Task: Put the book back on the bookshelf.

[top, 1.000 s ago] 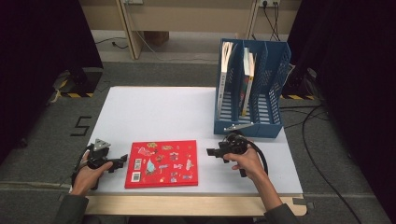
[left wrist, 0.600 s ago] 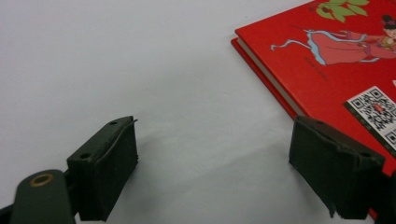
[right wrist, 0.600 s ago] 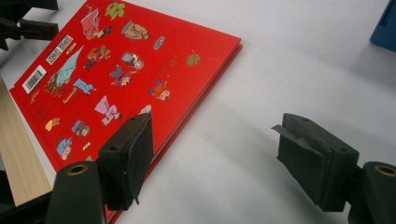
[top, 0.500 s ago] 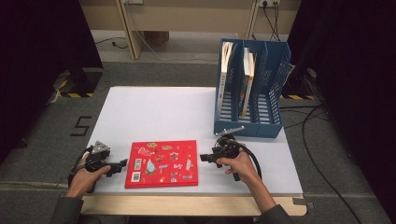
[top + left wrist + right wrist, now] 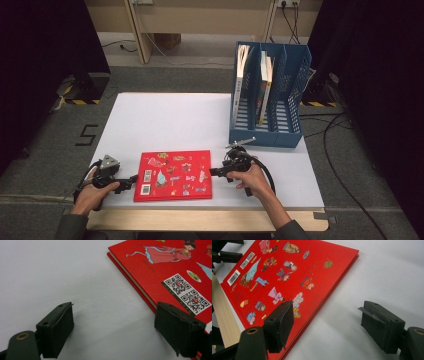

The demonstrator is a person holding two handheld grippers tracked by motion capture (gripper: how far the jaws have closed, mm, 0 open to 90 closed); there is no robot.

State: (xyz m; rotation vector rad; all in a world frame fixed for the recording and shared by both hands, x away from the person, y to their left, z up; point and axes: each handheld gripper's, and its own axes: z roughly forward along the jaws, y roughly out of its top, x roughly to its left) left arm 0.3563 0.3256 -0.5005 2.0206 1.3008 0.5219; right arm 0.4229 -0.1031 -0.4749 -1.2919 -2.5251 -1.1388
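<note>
flanking the red book (image 5: 173,175), left gripper (image 5: 134,177) and right gripper (image 5: 212,172) stand open, gripping nothing. left jaws have just been closing a little, nothing pressed between them. blue file rack (image 5: 267,135) stands behind.

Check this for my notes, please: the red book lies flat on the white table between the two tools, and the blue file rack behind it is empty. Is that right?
Not quite. The blue file rack is not empty: the high view shows books standing upright in its slots. The rest holds: the red book lies flat on the white table, between the left tool and the right tool.

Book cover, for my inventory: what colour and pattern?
Red book with small cartoon figures, two QR codes and a barcode; clearest in the right gripper view.
</note>
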